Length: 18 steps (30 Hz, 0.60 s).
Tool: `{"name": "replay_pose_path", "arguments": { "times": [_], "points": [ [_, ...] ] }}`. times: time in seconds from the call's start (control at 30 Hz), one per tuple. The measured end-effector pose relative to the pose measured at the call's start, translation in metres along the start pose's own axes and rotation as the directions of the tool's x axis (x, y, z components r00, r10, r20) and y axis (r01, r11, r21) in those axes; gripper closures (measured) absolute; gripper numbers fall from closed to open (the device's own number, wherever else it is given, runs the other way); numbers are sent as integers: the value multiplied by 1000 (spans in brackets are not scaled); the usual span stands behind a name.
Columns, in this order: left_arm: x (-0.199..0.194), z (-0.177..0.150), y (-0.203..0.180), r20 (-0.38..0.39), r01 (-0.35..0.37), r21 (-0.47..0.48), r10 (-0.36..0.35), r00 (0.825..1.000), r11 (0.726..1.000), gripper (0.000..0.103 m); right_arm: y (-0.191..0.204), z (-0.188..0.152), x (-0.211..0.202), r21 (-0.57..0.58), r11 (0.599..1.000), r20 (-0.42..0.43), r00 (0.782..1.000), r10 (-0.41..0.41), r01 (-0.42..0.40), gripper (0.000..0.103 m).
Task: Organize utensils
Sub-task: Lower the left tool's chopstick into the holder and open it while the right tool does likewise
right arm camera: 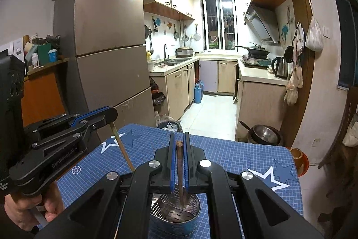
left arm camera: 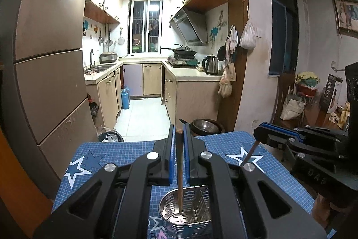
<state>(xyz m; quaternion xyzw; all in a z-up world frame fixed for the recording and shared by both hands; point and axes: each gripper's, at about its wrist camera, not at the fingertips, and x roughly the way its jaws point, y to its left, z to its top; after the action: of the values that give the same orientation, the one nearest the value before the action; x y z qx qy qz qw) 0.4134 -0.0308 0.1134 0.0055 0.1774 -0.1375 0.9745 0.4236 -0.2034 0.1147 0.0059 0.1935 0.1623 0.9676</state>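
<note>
Step in hand: depositing chopsticks into the holder. The left gripper (left arm camera: 179,133) is clamped on a chopstick (left arm camera: 179,171) standing near upright between its fingers, tip inside the metal utensil holder (left arm camera: 185,212) below them. The right gripper (right arm camera: 179,140) is clamped on a second chopstick (right arm camera: 180,171), tip likewise inside the holder. Next move, as judged: part the fingers so each stick drops in, then lift clear.

Home kitchen: fridge (right arm camera: 107,37), stove w/ wok (left arm camera: 182,52), sink (right arm camera: 172,62).
</note>
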Motion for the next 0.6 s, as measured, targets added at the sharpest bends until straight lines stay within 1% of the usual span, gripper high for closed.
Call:
{"name": "replay_pose_path", "arguments": {
  "times": [0.27, 0.37, 0.4, 0.43, 0.5, 0.6],
  "points": [
    [0, -4, 0, -9, -17, 9, 17, 1000, 1000, 97, 2, -3, 2, -5, 1000, -5, 1000, 0, 0, 96],
    [0, -3, 1, -10, -13, 10, 13, 1000, 1000, 95, 2, -4, 1, -3, 1000, 1, 1000, 3, -3, 95],
    [0, -2, -1, -9, -15, 11, 16, 1000, 1000, 85, 1, -4, -1, -4, 1000, 5, 1000, 2, -2, 94],
    [-1, -2, 0, -2, -23, 12, 23, 1000, 1000, 73, 1, -3, -1, -7, 1000, 7, 1000, 0, 0, 92],
    [-3, -3, 0, 9, -29, 11, 28, 1000, 1000, 60, 1, -4, -2, -9, 1000, 17, 1000, -3, 3, 81],
    [-5, -4, 1, 14, -32, 9, 32, 999, 999, 59, 1, -4, -7, -10, 1000, 31, 999, -9, 9, 81]
  ]
}}
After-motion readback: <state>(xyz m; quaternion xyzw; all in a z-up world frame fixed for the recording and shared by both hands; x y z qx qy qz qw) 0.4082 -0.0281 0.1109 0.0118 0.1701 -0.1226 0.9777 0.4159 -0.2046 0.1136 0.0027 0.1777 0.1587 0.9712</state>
